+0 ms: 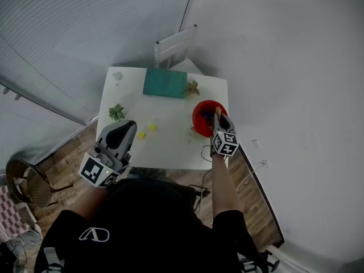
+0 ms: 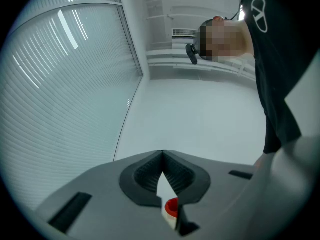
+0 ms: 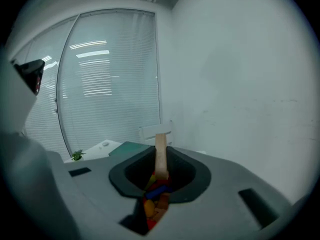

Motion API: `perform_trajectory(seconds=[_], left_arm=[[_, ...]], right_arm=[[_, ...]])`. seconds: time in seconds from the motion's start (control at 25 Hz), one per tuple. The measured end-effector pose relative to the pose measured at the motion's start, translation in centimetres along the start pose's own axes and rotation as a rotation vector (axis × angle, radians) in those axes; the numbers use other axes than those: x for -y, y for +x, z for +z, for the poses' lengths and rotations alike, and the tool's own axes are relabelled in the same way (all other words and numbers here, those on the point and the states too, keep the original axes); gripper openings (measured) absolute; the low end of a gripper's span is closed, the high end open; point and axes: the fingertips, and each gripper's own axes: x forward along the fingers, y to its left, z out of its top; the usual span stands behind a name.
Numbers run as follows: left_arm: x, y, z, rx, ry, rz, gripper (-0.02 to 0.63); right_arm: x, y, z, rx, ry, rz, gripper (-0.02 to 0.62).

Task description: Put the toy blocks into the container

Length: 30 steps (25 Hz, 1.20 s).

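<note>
I had soft, cool, even light from overhead strips, and it glared in streaks off the blinds (image 3: 100, 79) in both gripper views. The table (image 1: 170, 147) carried only faint shadows. Both gripper views bulged like a fisheye and went black at the corners. The wooden block (image 3: 160, 156) read slightly soft, and the head view looked grainy.

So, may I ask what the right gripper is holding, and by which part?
A pale wooden block, pinched by its near end in the right gripper; the far end sticks out.
</note>
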Motion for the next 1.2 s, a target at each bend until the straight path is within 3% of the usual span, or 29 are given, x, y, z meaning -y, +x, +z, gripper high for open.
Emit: perform_trajectory(seconds=[0.2,0.28,0.52,0.76,1.2], left_arm=[[-0.1,-0.2,-0.1,-0.004,-0.003,0.002,0.005],[-0.1,-0.3,-0.1,-0.004,-0.003,-0.001,0.005],[-0.2,-0.6,0.0,-0.009,0.000,0.001,0.005],[-0.4,-0.9,0.1,-0.006,-0.004,0.004,0.005],[-0.6,-1.5,0.4,0.007,0.000,0.011,0.005]], right_arm=[[0.2,0.5,0.0,0.001,-0.003,-0.015,0.083],[0.2,0.6,0.3,0.016,0.012,-0.019,0.237],[-0.4,-0.5,1.8,0.058,-0.004,-0.011,0.222],[-3.6,-3.5,6.7,0.173,-0.023,0.048,0.213],[-15.7,-11.2,16.1,0.388,-0.101,0.319,0.212]])
